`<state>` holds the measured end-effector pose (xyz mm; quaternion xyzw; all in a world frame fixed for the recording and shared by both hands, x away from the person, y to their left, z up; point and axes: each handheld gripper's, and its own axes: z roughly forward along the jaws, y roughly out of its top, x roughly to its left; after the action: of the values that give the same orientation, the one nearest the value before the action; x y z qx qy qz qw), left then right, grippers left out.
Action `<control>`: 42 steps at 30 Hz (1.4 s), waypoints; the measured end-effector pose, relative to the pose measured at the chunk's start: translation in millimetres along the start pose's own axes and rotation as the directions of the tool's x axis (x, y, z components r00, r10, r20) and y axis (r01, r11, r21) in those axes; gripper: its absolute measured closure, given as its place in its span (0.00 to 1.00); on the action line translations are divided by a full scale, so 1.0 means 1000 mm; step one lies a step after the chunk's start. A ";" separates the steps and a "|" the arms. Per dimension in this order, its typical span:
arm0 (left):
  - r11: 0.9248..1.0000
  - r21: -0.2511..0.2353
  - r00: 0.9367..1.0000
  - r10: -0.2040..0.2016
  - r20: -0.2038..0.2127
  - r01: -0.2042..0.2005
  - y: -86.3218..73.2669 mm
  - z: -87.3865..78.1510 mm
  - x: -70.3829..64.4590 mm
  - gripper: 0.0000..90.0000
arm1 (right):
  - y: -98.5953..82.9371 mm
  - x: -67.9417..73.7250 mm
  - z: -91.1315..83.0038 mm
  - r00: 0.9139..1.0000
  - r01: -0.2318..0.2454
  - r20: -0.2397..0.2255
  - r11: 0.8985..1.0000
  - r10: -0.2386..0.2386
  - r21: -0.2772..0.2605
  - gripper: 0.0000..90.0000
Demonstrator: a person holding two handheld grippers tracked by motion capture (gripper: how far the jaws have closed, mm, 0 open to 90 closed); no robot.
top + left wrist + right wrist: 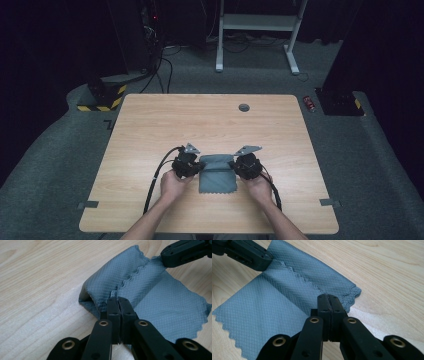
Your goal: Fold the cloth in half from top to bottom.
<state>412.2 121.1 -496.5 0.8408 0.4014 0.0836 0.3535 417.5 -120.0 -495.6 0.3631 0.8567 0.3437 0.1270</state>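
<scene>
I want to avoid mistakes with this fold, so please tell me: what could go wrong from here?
1. Each tool, left and right, pinches only the edge of the grey cloth. A small pull may slip it free.
2. The folded flap bulges at the left end, so the fold could come out crooked or spring open.
3. The cloth's near part lies loose on the smooth table; it might slide along when the tools move.
</scene>
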 end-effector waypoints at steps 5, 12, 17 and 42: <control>1.000 -0.001 1.000 0.004 0.009 -0.004 -0.004 0.000 -0.002 0.98 | -0.005 0.002 -0.002 1.000 -0.004 -0.009 1.000 0.004 0.004 0.99; 1.000 -0.007 1.000 0.018 0.008 -0.017 -0.006 -0.005 -0.006 0.98 | -0.008 0.004 -0.005 1.000 -0.001 -0.020 1.000 0.001 -0.003 0.99; 1.000 -0.011 1.000 0.014 0.016 -0.014 -0.009 -0.006 -0.008 0.98 | -0.010 0.006 -0.006 1.000 0.005 -0.025 1.000 -0.005 -0.003 0.99; 0.999 -0.051 0.999 0.008 0.031 -0.007 -0.020 -0.014 -0.018 0.98 | -0.020 0.014 -0.023 0.999 0.017 -0.050 0.999 -0.019 -0.037 0.99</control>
<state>381.8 124.4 -496.9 0.8342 0.3905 0.0820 0.3807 386.5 -131.4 -491.8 0.3443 0.8563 0.3674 0.1150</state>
